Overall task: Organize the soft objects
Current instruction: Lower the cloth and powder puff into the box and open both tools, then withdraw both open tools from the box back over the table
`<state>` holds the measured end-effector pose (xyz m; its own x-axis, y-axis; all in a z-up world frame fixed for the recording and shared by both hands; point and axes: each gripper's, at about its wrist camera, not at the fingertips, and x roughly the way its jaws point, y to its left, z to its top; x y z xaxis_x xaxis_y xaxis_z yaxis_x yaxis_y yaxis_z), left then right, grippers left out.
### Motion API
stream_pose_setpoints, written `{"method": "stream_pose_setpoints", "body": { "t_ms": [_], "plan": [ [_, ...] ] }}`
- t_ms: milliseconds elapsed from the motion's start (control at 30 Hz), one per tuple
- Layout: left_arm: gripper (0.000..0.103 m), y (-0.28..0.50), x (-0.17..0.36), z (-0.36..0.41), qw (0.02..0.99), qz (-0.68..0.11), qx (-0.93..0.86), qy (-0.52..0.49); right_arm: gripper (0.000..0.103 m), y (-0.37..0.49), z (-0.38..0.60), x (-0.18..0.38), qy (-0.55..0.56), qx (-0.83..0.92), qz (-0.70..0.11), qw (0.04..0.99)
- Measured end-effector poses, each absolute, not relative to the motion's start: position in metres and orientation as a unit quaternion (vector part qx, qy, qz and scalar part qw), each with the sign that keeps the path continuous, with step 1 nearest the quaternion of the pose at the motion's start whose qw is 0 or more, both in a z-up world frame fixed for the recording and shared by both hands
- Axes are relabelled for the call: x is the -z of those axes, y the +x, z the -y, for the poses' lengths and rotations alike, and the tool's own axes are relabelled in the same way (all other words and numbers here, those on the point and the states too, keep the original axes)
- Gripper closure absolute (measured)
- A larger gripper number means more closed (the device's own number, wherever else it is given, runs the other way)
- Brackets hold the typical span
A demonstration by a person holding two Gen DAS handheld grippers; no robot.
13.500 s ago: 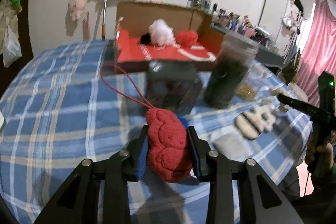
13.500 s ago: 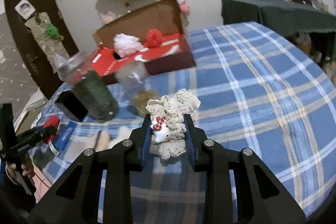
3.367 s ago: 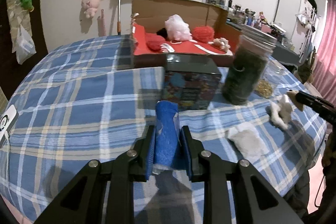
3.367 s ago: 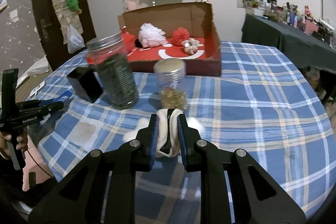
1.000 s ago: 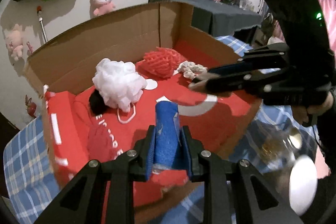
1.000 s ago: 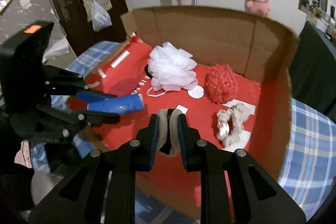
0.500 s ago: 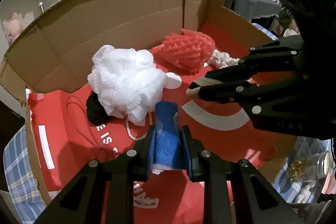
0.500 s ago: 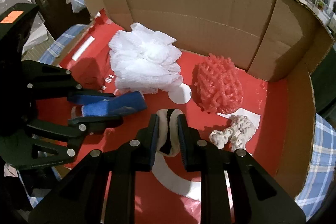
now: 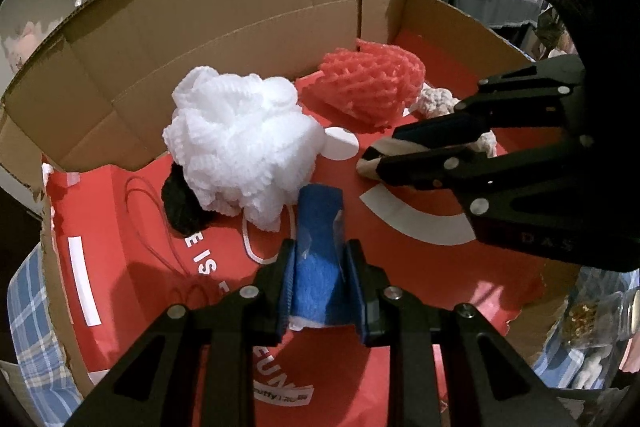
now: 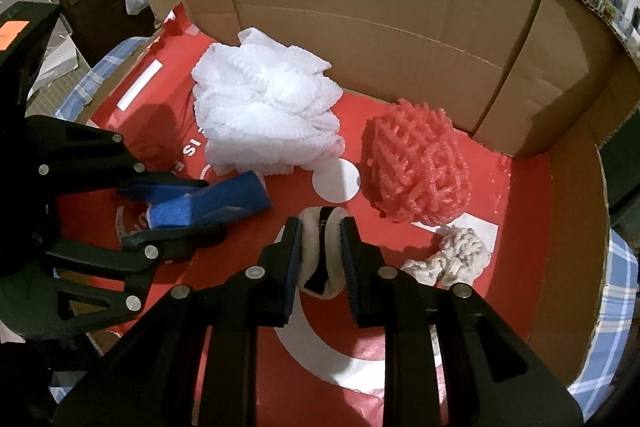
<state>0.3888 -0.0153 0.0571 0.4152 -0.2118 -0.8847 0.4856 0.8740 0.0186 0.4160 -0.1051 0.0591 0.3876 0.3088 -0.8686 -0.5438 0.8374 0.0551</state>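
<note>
My left gripper (image 9: 320,259) is shut on a rolled blue cloth (image 9: 318,247) and holds it low over the red floor of the cardboard box (image 9: 240,11). My right gripper (image 10: 320,251) is shut on a folded cream and black soft piece (image 10: 320,239) just right of it, also inside the box (image 10: 380,7). In the box lie a white mesh pouf (image 9: 240,143), a red mesh pouf (image 9: 372,87), a cream knitted piece (image 10: 452,259) and a black soft lump (image 9: 184,203). The right gripper also shows in the left wrist view (image 9: 376,163), and the left gripper in the right wrist view (image 10: 200,205).
The box has tall brown walls at the back and right (image 10: 568,227). It stands on a blue plaid tablecloth (image 9: 24,307). A glass jar (image 9: 600,311) stands outside the box at the lower right of the left wrist view.
Both grippers have moved further down into the box with their loads. The poufs now look larger and closer.
</note>
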Motion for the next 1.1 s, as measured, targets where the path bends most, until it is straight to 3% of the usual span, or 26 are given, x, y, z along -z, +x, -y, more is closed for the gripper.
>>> {"method": "stream_pose_setpoints", "body": {
  "t_ms": [167,233,267,300,333,467,600,733,1100],
  "plan": [
    [0.074,0.389,-0.055,0.016,0.83,-0.498,0.209,0.137,0.075,0.417,0.105,-0.058,-0.113,-0.257,-0.494,0.823],
    [0.067,0.389,-0.056,0.015,0.832,-0.497,0.208,0.134,0.071,0.417,0.105,-0.058,-0.115,-0.257,-0.493,0.823],
    [0.061,0.388,-0.057,0.015,0.833,-0.495,0.209,0.132,0.067,0.417,0.104,-0.058,-0.114,-0.255,-0.493,0.824],
    [0.059,0.387,-0.058,0.013,0.834,-0.493,0.21,0.13,0.055,0.418,0.105,-0.058,-0.113,-0.255,-0.494,0.824],
    [0.059,0.387,-0.059,0.013,0.835,-0.491,0.211,0.129,0.05,0.418,0.105,-0.058,-0.111,-0.256,-0.494,0.824],
    [0.057,0.382,-0.064,0.011,0.837,-0.488,0.214,0.126,0.05,0.414,0.106,-0.063,-0.111,-0.254,-0.485,0.829],
    [0.048,0.372,-0.072,0.01,0.844,-0.475,0.213,0.126,0.05,0.408,0.11,-0.072,-0.103,-0.251,-0.479,0.835],
    [0.038,0.352,-0.089,0.006,0.858,-0.453,0.215,0.109,0.039,0.392,0.117,-0.091,-0.096,-0.246,-0.462,0.847],
    [0.012,0.275,-0.158,-0.014,0.912,-0.357,0.196,0.059,0.023,0.314,0.146,-0.162,-0.086,-0.219,-0.388,0.891]
  ]
}}
